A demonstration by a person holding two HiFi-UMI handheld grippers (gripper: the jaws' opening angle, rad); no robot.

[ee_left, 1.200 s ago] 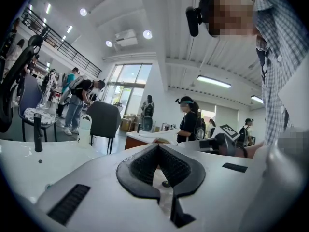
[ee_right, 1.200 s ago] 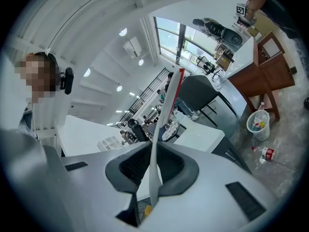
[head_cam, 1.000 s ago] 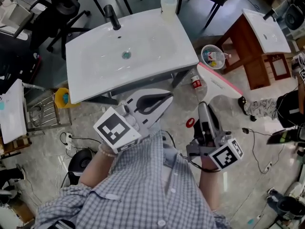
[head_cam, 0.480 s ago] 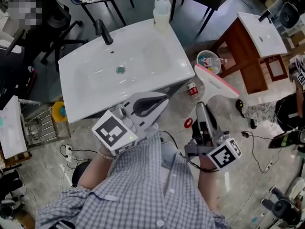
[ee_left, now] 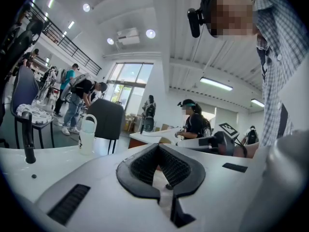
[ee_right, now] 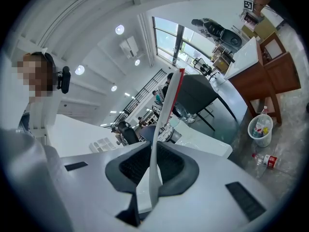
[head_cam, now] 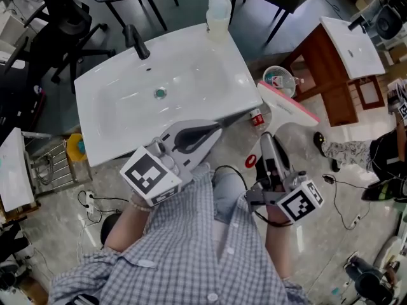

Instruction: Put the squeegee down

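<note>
The squeegee [head_cam: 289, 105] has a white handle and a long white blade with a pink edge. My right gripper [head_cam: 268, 138] is shut on its handle and holds it level above the floor, right of the white basin [head_cam: 191, 75]. In the right gripper view the handle [ee_right: 166, 105] rises from between the dark pads of my right gripper [ee_right: 153, 166]. My left gripper [head_cam: 213, 130] is shut with nothing in it, and its tip is close to the basin's front edge. In the left gripper view my left gripper [ee_left: 161, 166] has nothing between its pads.
A black faucet [head_cam: 135, 41] and a clear jug [head_cam: 217, 8] stand at the basin's far side. A wastebasket [head_cam: 278, 78], a bottle [head_cam: 257, 117] and a red object [head_cam: 251, 162] are on the floor. A wooden stand with another basin [head_cam: 353, 40] is at right.
Both grippers have come a little nearer the basin's front edge. The squeegee has stayed in the right gripper.
</note>
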